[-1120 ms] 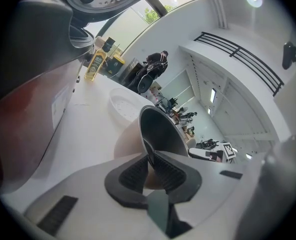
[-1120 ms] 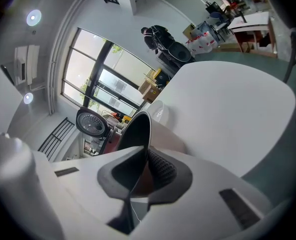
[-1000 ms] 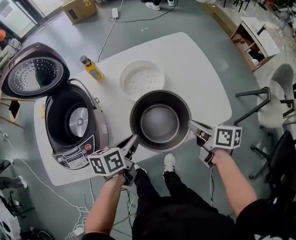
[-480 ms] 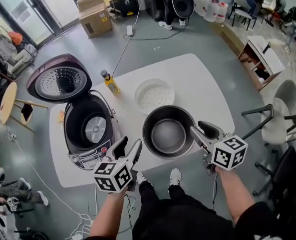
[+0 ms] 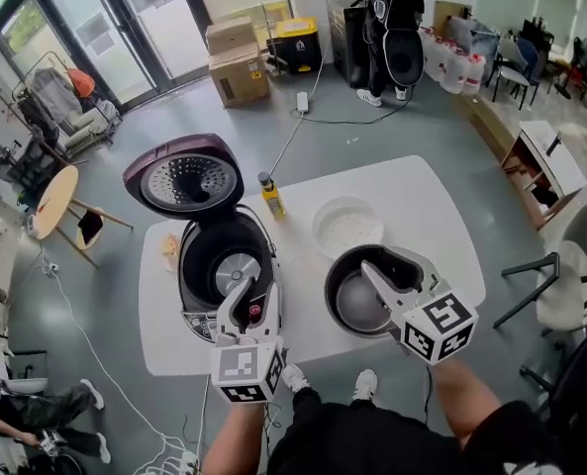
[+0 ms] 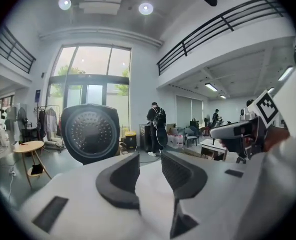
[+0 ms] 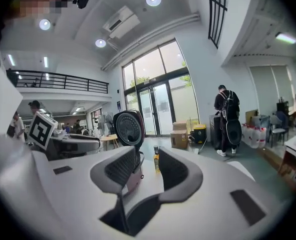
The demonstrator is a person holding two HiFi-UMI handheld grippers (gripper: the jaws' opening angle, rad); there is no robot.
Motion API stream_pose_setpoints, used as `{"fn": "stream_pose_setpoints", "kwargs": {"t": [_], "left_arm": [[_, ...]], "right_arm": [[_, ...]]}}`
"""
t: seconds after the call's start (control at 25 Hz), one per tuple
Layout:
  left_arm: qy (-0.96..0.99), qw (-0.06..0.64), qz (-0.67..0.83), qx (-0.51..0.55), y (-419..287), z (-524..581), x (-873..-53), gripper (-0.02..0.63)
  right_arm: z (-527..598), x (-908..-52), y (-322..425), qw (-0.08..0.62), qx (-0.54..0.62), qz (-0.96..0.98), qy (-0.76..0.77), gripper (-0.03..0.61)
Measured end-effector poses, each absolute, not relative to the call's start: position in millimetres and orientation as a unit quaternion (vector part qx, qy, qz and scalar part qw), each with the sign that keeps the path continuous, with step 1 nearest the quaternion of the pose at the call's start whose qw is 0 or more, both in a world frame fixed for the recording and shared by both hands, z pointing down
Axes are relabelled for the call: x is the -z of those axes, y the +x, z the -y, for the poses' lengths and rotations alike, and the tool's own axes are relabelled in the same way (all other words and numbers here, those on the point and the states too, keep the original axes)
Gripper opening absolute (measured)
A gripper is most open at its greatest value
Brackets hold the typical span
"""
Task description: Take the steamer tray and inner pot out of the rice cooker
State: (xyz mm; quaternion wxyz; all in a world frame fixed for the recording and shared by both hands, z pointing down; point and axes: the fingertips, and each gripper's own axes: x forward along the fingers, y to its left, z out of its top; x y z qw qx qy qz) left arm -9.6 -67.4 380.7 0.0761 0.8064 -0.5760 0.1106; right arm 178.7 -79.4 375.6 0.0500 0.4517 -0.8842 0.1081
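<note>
Inner pot (image 5: 357, 300): dark and empty, out of the cooker, upright on the white table (image 5: 427, 206) near its front edge, to the right of the rice cooker (image 5: 224, 265).

Steamer tray (image 5: 347, 228): white, perforated, also on the table just behind the pot. Rim contact between the two cannot be told.

Rice cooker: lid (image 5: 184, 181) up, cavity open, heating plate visible at the bottom. Control panel faces the person.

Right gripper (image 5: 390, 265): in the head view it overlaps the pot's near rim. The right gripper view shows the jaws a narrow gap apart with nothing gripped; the yellow bottle (image 7: 156, 161) seen through the gap stands far behind them on the table, beside the raised lid (image 7: 129, 128).

Left gripper (image 5: 245, 300): held in front of the cooker's panel, jaws narrow and closing, nothing between them. Its own view looks level across the room, with the cooker lid (image 6: 90, 133) to the left of the jaws and the right gripper (image 6: 237, 131) at the far right.

Surroundings: yellow bottle (image 5: 271, 196) on the table behind the cooker; cardboard boxes (image 5: 239, 62) on the floor beyond; a round wooden side table (image 5: 53, 198) to the left; a standing person (image 6: 155, 126) near the back wall.
</note>
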Motion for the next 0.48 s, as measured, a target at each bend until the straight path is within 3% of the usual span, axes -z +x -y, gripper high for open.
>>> {"fn": "stream_pose_setpoints", "kwargs": {"t": [0.28, 0.48], "left_arm": [[0.775, 0.075, 0.623, -0.079, -65, 59, -354, 0.023], [0.759, 0.058, 0.643, -0.084, -94, 56, -348, -0.002]], "right_arm": [[81, -334, 123, 0.041, -0.06, 0.903, 0.424, 0.141], [85, -322, 90, 0.031, -0.045, 0.909, 0.414, 0.049]]}}
